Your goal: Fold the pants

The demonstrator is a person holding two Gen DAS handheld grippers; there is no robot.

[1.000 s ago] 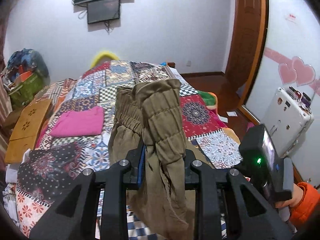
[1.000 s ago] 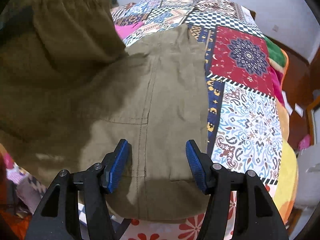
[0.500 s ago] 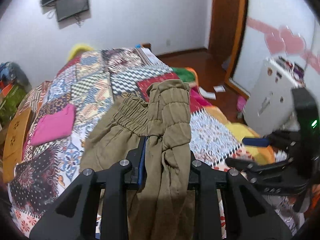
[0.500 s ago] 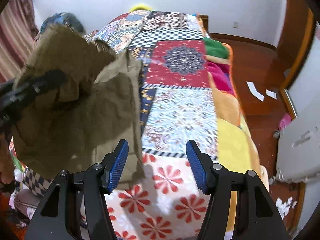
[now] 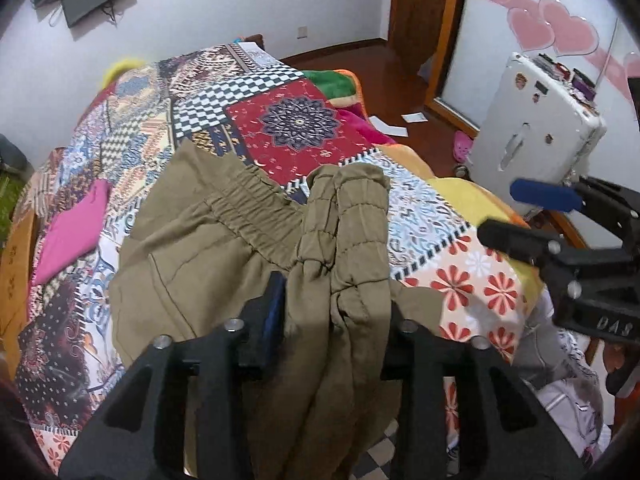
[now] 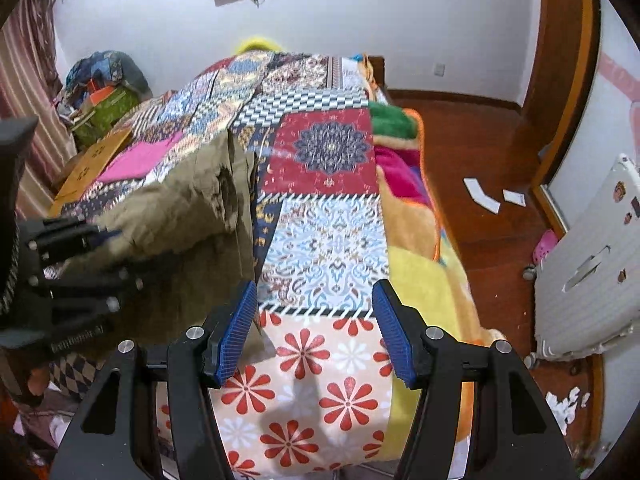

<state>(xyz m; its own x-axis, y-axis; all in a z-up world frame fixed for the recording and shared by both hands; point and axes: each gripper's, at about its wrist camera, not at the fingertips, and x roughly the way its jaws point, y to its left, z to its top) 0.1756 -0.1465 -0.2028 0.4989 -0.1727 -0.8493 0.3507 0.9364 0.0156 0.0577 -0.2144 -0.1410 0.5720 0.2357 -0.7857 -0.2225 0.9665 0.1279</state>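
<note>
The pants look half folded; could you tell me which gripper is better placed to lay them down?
Left gripper: it is shut on the pants. The right gripper is open beside them.

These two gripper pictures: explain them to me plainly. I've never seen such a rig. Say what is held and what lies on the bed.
A person holds one two-finger gripper in each hand; each carries a fisheye camera looking along its fingers. In the left wrist view, the left gripper is shut on bunched olive pants, the rest spread over a patchwork quilt. A folded pink garment lies farther back. In the right wrist view, the right gripper is open and empty above the quilt, beside the pants.
</note>
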